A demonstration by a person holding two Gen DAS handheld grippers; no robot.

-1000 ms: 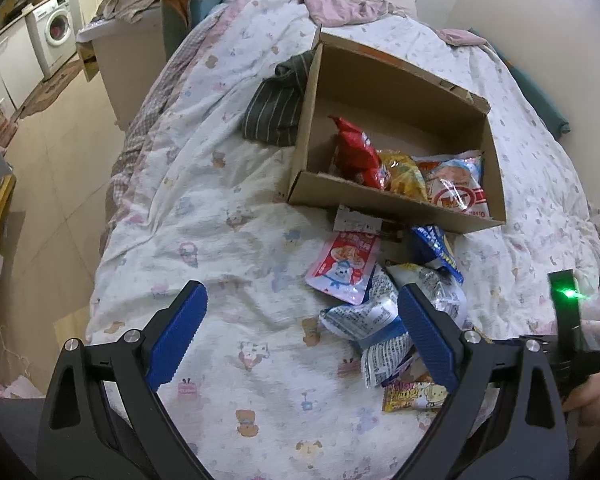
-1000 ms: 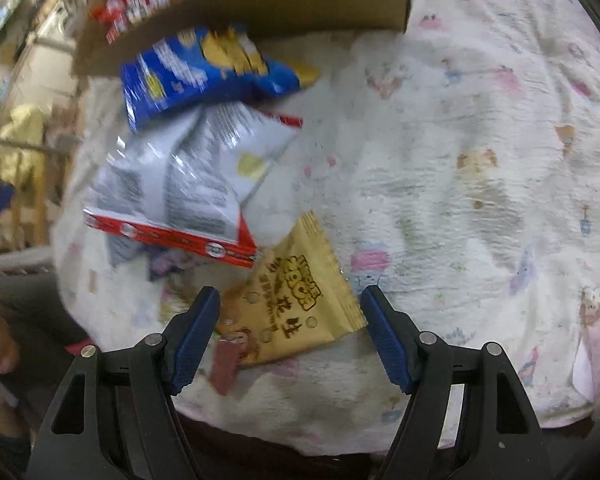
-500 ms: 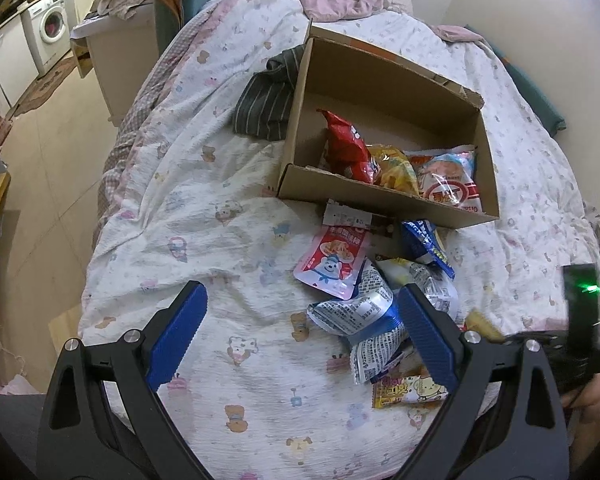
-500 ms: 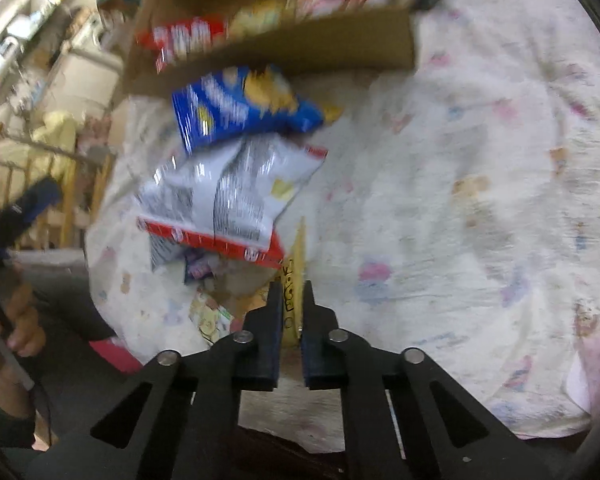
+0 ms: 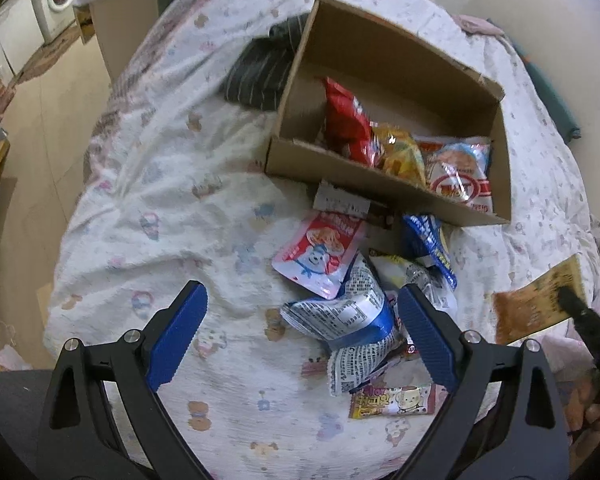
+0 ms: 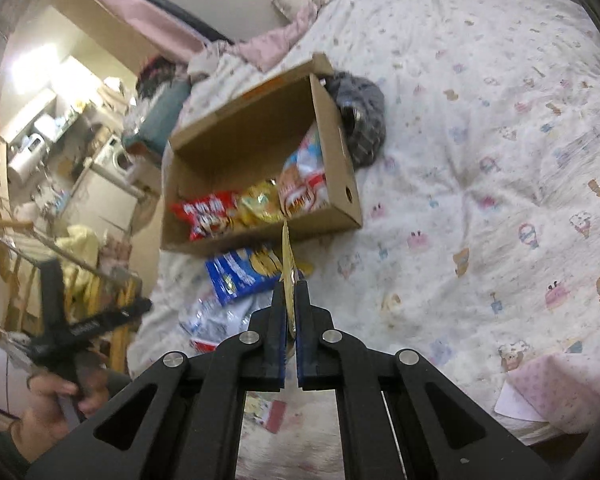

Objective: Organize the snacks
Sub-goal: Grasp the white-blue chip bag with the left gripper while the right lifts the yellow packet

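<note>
Crowding the cardboard box (image 5: 384, 190); loose snack packets (image 5: 340, 312) on quilt (image 5: 160, 184).

Left wrist camera looking steeply down past its gripper (image 5: 300, 336) onto the bed (image 5: 172, 184), right wrist camera facing less steeply over its gripper (image 6: 289, 294), both sharing the cardboard box (image 5: 384, 188) ahead and loose snack packets (image 6: 240, 276) nearer

R gripper (image 6: 289, 292) has clamped its jaws onto the yellow snack packet (image 6: 287, 256) and lifted it off the blanket (image 6: 480, 160); packet now hangs edge-on, pointing toward 12 at the cardboard box (image 6: 340, 184). In L wrist view it shows at 3 (image 5: 538, 306), off the snack pile.
</note>
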